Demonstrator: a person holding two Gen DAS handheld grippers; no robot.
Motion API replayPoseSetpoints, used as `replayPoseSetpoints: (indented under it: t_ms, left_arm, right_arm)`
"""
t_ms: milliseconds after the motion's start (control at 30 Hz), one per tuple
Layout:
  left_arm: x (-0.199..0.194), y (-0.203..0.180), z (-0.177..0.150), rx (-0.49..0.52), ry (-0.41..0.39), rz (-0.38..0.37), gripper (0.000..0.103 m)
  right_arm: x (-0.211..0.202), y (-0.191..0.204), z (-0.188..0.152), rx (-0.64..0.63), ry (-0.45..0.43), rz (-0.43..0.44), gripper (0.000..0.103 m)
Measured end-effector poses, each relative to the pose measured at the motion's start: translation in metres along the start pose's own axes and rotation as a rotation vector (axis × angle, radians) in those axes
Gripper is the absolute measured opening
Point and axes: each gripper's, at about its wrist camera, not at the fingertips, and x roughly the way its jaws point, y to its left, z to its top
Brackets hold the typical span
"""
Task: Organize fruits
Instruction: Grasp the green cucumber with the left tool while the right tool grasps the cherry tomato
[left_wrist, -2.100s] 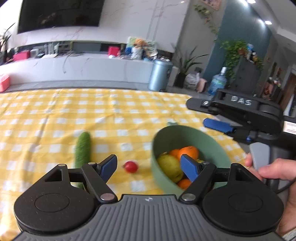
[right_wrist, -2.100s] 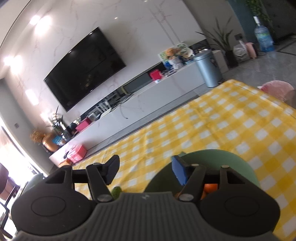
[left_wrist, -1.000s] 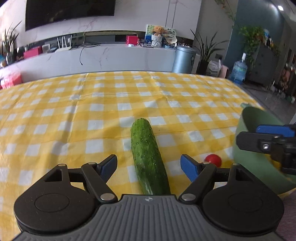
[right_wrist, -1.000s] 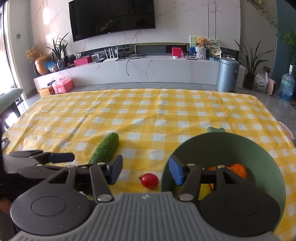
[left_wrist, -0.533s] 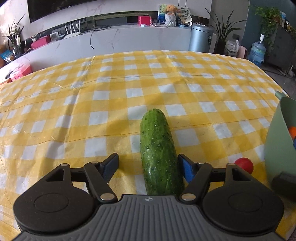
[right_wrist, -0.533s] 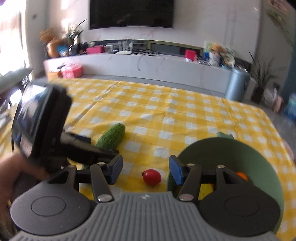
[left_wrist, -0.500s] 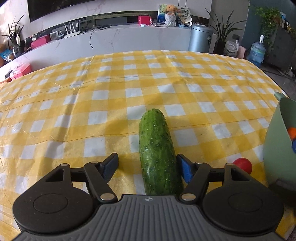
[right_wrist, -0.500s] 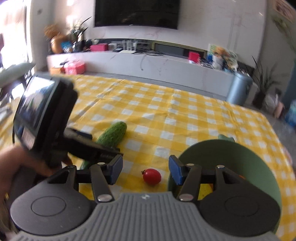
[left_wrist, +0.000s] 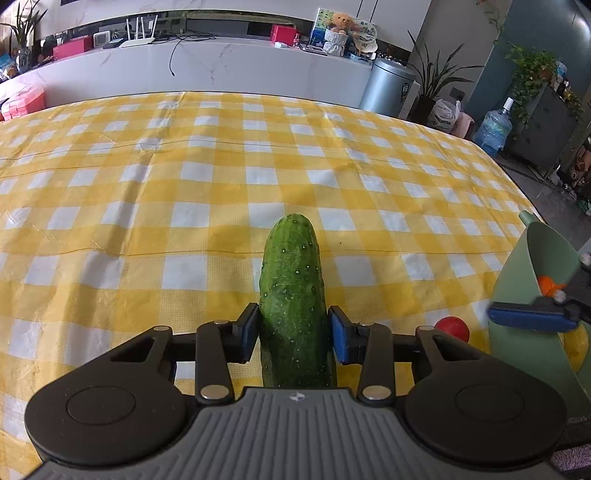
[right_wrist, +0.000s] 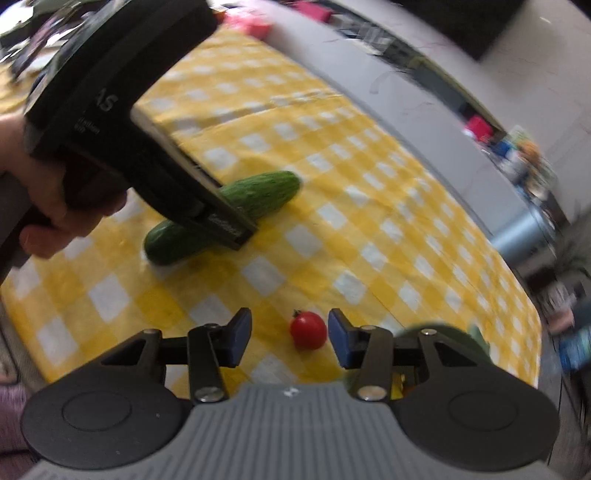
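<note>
Left gripper (left_wrist: 291, 334) jaws just closed in, pads now against both sides of cucumber (left_wrist: 291, 295), low centre of left view, lying on checked cloth (left_wrist: 184, 177). Right gripper (right_wrist: 290, 334) jaws closing too, narrow gap, not touching tomato (right_wrist: 308, 329) between them. Green bowl (left_wrist: 532, 295) at right edge.

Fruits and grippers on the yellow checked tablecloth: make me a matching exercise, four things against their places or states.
Things:
1. long green cucumber
2. small red cherry tomato
3. pale green plastic bowl
4. right gripper

States:
A. holds oranges
B. open, jaws just closing in, either side of a fruit, not touching it
C. lies flat, pinched between the blue pads of the left gripper
D. sits free on the cloth beside the bowl

Pairs: 1-C, 2-D, 3-A, 4-B
</note>
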Motion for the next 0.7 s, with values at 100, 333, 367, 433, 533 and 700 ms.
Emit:
replayPoseSetpoints:
  t_ms: [100,333,367,433,533,700]
  left_arm:
    - [-0.001,0.002,-0.001,0.002,-0.004,-0.012,0.045]
    - [0.0,0.002,-0.002,0.01,-0.002,-0.009,0.045]
    - [0.0,0.002,-0.002,0.011,-0.002,-0.01,0.045]
    - [-0.001,0.002,-0.002,0.011,-0.002,-0.012,0.045]
    - [0.0,0.002,-0.002,0.011,-0.002,-0.012,0.045]
    - [-0.001,0.003,-0.001,0.004,0.0,-0.02,0.045]
  right_arm:
    - [0.013,-0.001,0.012,-0.148,0.088,0.048,0.042]
    - [0.037,-0.005,0.031,-0.335,0.262,0.089,0.039]
    - [0.041,-0.006,0.033,-0.352,0.281,0.094,0.038]
    - [0.049,-0.006,0.036,-0.377,0.32,0.095,0.038]
    - [0.06,-0.011,0.041,-0.408,0.354,0.101,0.038]
    - [0.077,-0.01,0.044,-0.44,0.41,0.176,0.038]
